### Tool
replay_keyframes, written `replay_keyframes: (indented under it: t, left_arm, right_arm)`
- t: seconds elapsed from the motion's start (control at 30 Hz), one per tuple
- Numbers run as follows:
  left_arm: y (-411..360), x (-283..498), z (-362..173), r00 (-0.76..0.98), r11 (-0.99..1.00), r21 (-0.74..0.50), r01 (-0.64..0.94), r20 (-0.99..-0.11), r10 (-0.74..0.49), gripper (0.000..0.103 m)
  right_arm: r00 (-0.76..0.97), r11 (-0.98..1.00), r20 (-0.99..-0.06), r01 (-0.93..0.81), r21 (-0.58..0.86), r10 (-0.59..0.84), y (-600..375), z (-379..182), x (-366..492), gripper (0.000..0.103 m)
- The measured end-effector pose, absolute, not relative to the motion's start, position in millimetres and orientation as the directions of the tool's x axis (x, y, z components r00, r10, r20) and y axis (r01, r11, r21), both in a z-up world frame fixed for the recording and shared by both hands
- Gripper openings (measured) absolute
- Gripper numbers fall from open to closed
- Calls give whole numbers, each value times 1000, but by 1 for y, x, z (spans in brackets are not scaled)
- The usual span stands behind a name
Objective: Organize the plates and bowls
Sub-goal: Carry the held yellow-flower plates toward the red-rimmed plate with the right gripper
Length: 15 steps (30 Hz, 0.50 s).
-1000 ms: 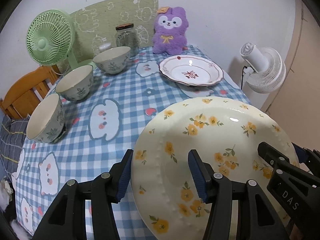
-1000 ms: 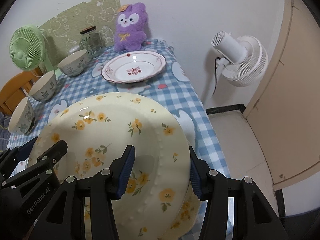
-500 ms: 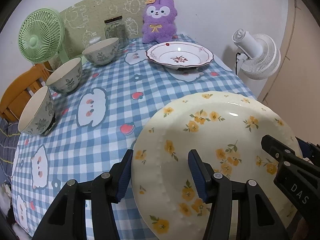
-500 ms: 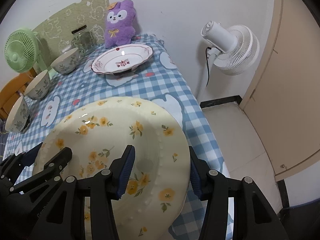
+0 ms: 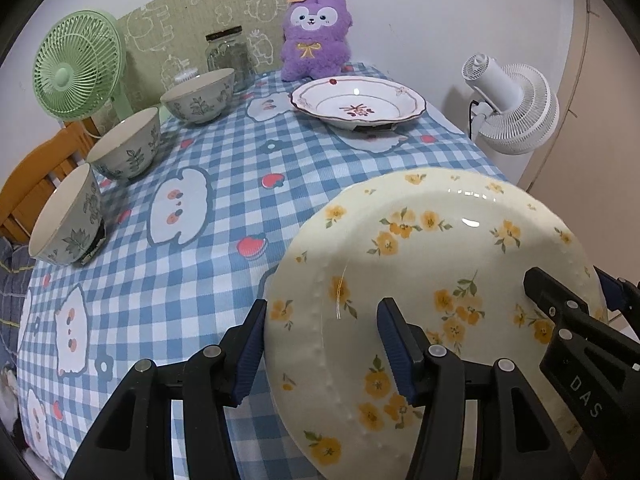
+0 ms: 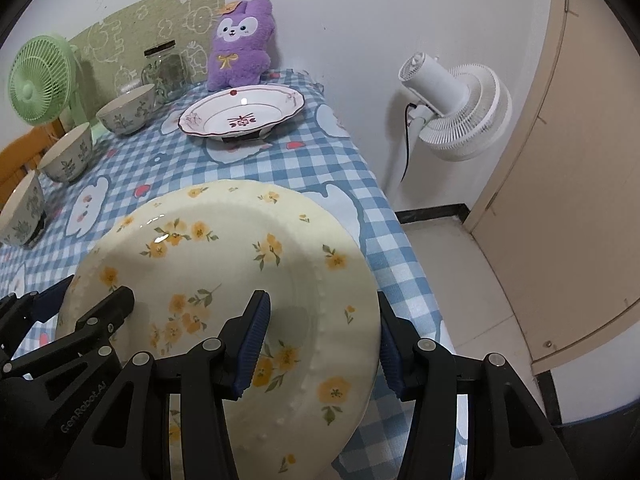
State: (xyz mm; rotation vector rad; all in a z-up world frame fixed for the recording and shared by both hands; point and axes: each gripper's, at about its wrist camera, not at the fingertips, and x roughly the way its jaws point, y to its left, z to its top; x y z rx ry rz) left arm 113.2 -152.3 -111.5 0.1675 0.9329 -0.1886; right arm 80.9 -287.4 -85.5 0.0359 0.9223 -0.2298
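Left wrist view: the cream round ceramic plate with yellow flowers (image 5: pixel 432 280) now hangs lower over the near right of the checked surface (image 5: pixel 208 264), left gripper (image 5: pixel 322 344) and right gripper (image 6: pixel 322 340) each pinching a rim; the white red-trimmed plate (image 5: pixel 358 104) sits farther off, so set-down looks close

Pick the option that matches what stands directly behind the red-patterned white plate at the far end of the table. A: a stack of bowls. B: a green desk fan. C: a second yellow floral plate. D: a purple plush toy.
D: the purple plush toy sits against the wall right behind the red-patterned plate, while the green fan stands far off to the left past the bowls.
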Motion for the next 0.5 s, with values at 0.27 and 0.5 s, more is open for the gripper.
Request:
replay_keyframes:
  t: [0.27, 0.5]
  left_arm:
    - [-151, 110, -112, 594, 968, 69, 241, -800, -90, 56]
    - [-150, 110, -108, 605, 964, 55, 261, -787, -119, 59]
  right_arm:
    - [579, 975, -795, 213, -65, -179, -283, -87, 83, 56]
    - [591, 977, -793, 214, -26, -150, -285, -82, 83, 69]
